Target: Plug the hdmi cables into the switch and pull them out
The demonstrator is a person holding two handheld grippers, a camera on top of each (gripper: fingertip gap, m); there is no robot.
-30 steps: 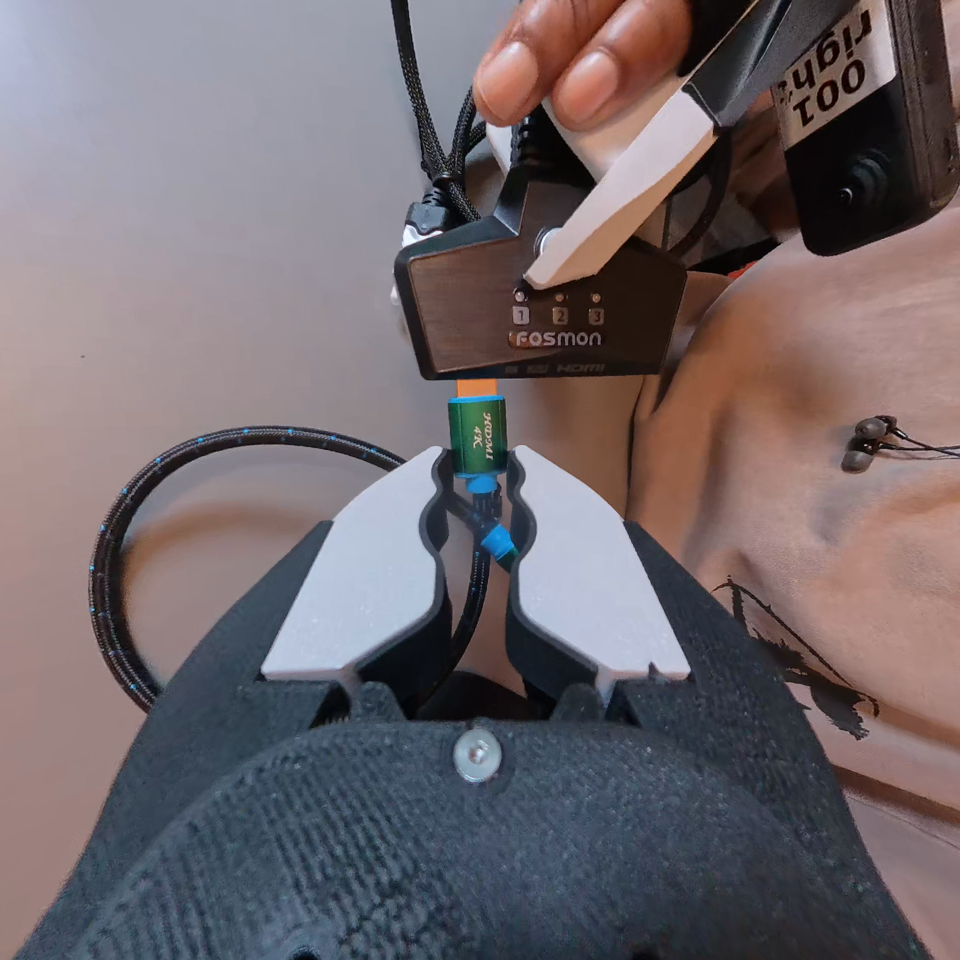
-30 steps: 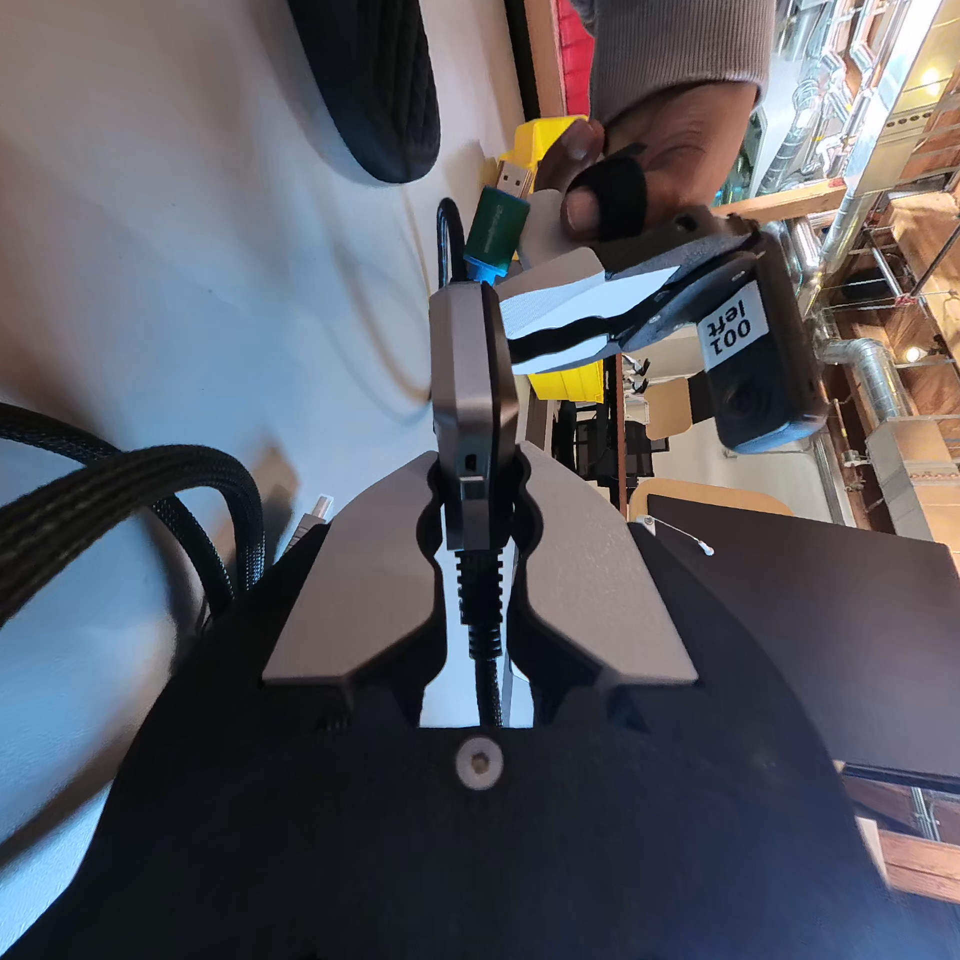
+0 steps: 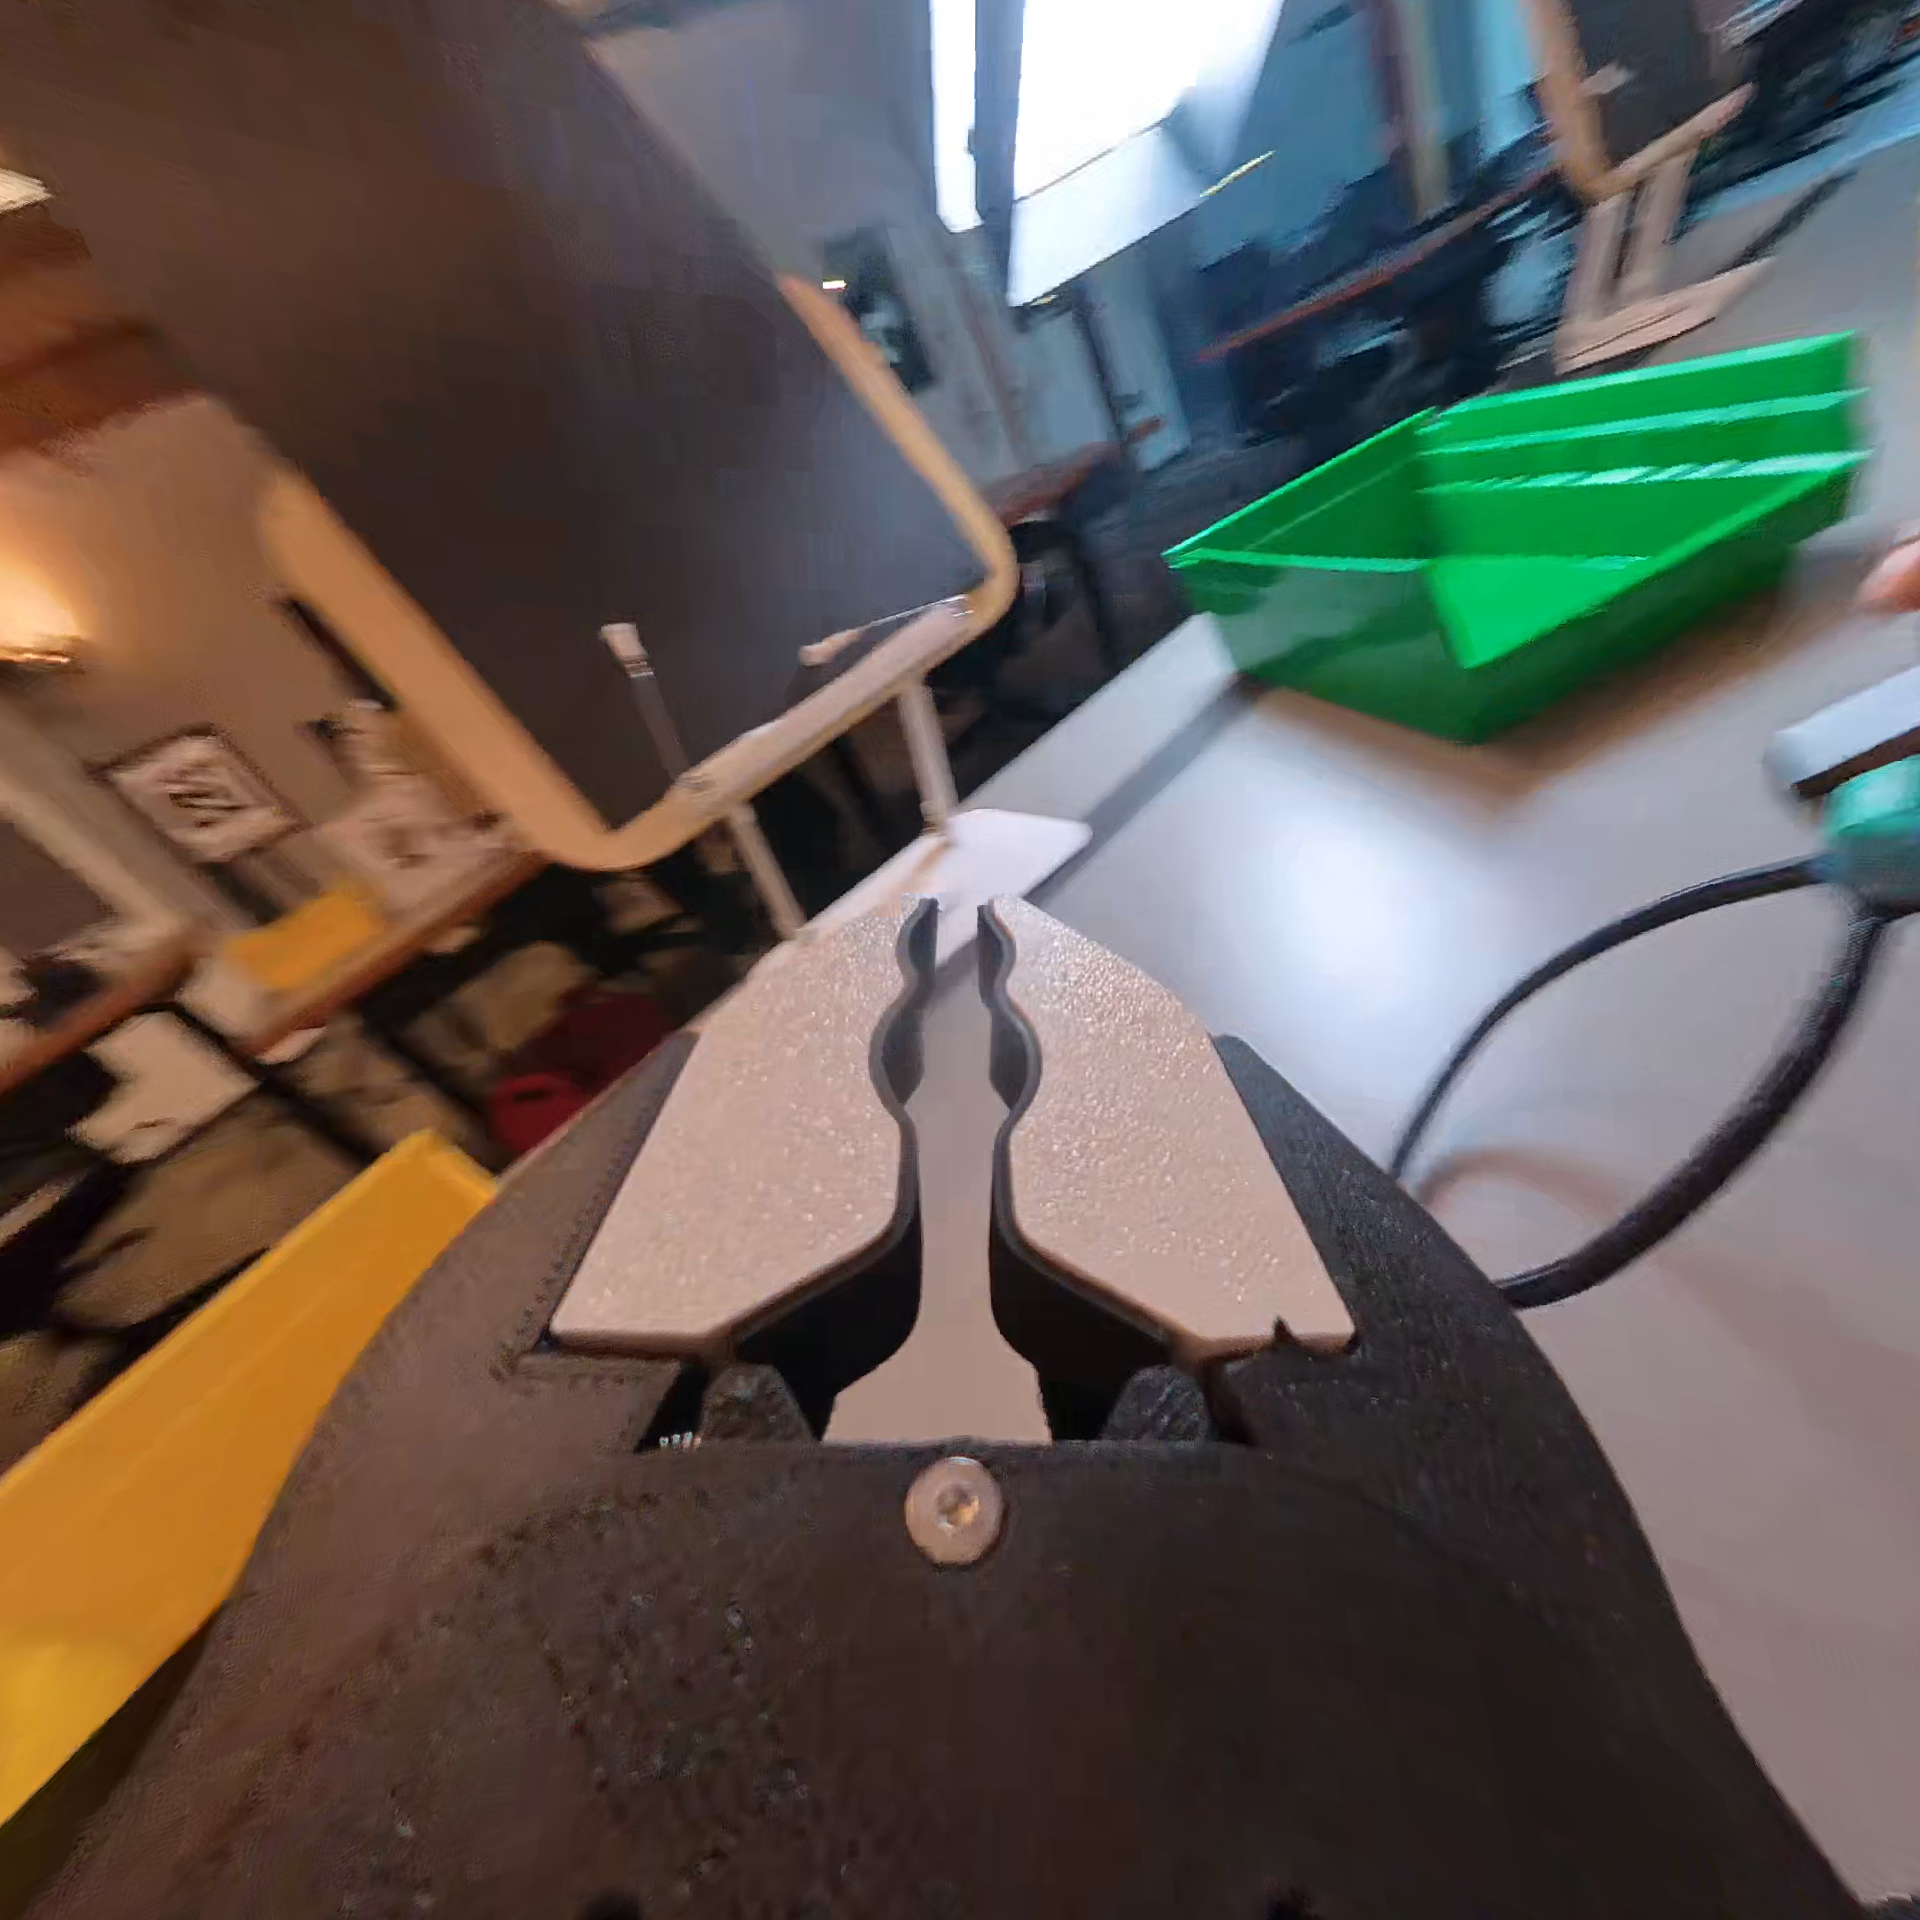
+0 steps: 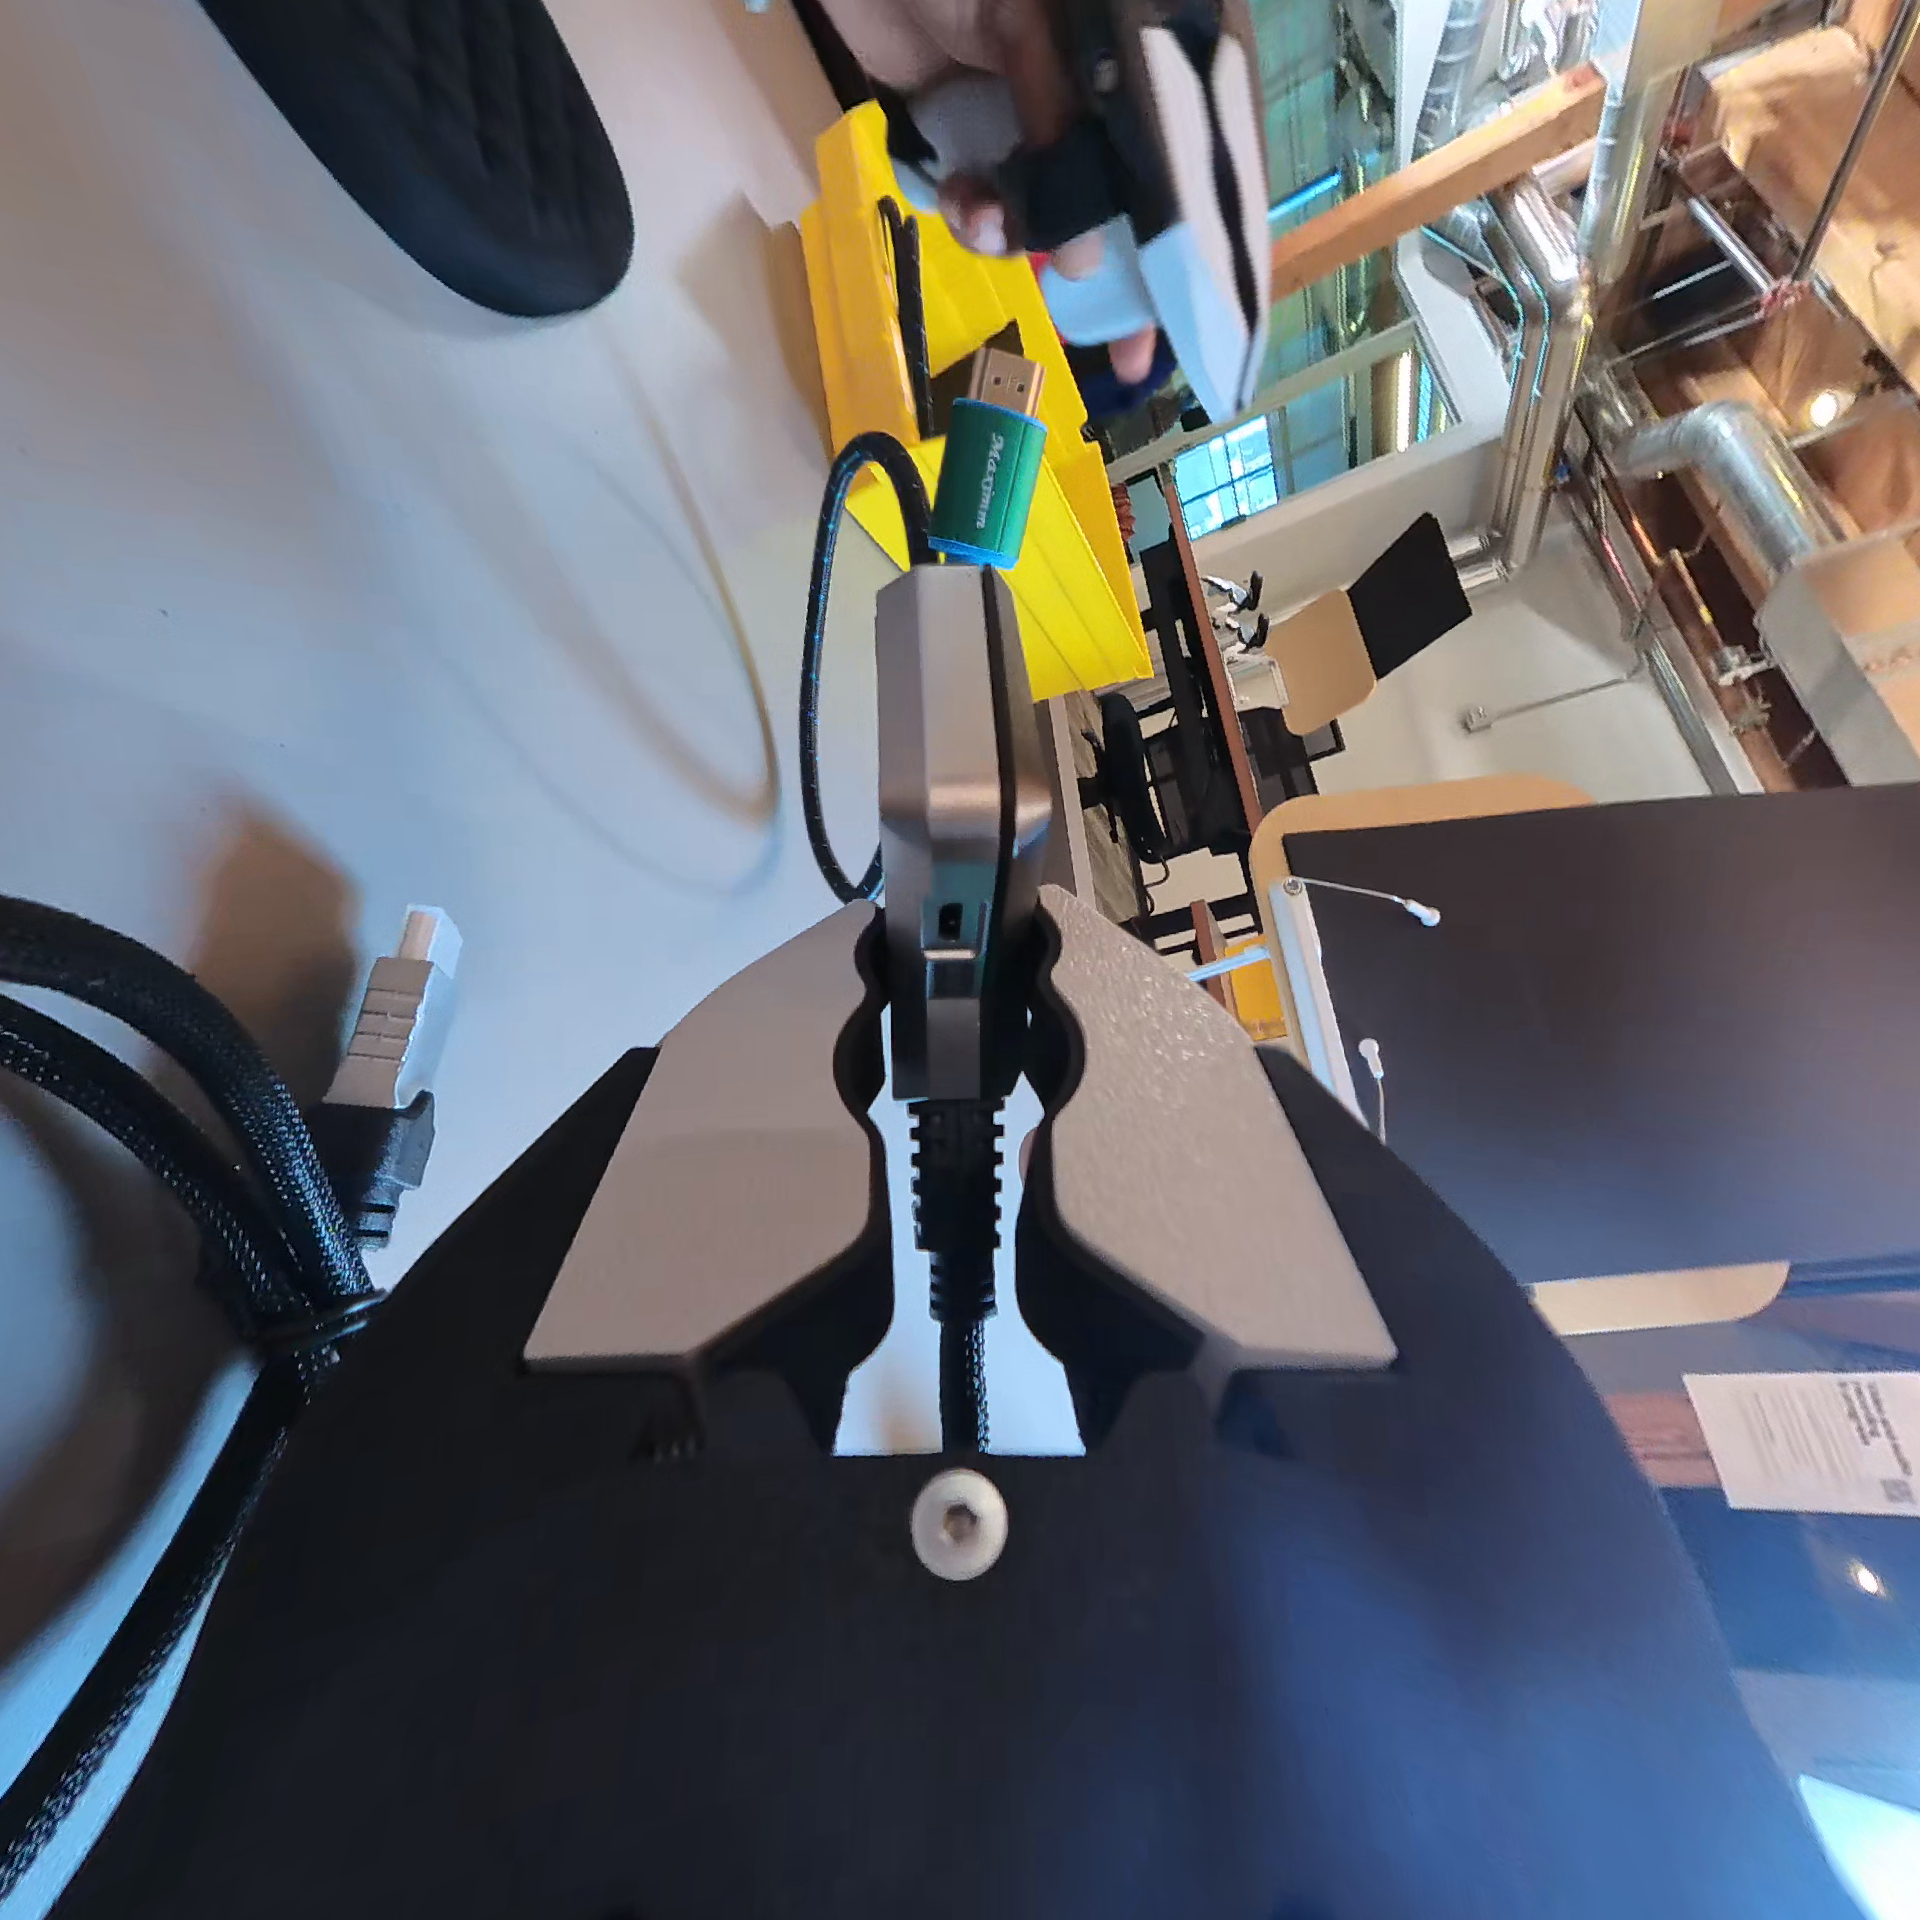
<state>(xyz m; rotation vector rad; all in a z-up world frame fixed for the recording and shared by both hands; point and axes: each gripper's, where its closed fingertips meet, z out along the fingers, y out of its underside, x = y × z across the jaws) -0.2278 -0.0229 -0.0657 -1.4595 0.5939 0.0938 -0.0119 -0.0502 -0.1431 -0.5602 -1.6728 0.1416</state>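
Note:
My right gripper (image 4: 956, 914) is shut on the grey metal HDMI switch (image 4: 945, 727), held edge-on with its own black cable running back between the fingers. The green HDMI plug (image 4: 982, 478) is just beyond the switch's far end, its gold tip bare and outside any port, and its black cable (image 4: 821, 675) loops to the left. My left gripper (image 3: 956, 914) is empty, its fingers nearly together. It also shows in the right wrist view (image 4: 1205, 208), held by a hand, away from the plug. In the blurred left wrist view the green plug (image 3: 1881, 831) is at the right edge.
A yellow bin (image 4: 1081, 582) stands behind the plug and shows at lower left in the left wrist view (image 3: 156, 1403). A green bin (image 3: 1507, 582) sits farther along the table. A silver plug (image 4: 400, 1039) and a black cable bundle (image 4: 156, 1091) lie at left. Across from one pair of fingers to the other is roughly 25 cm.
My left gripper has let go of the green plug, closed up and swung away from the switch. My right gripper still holds the switch.

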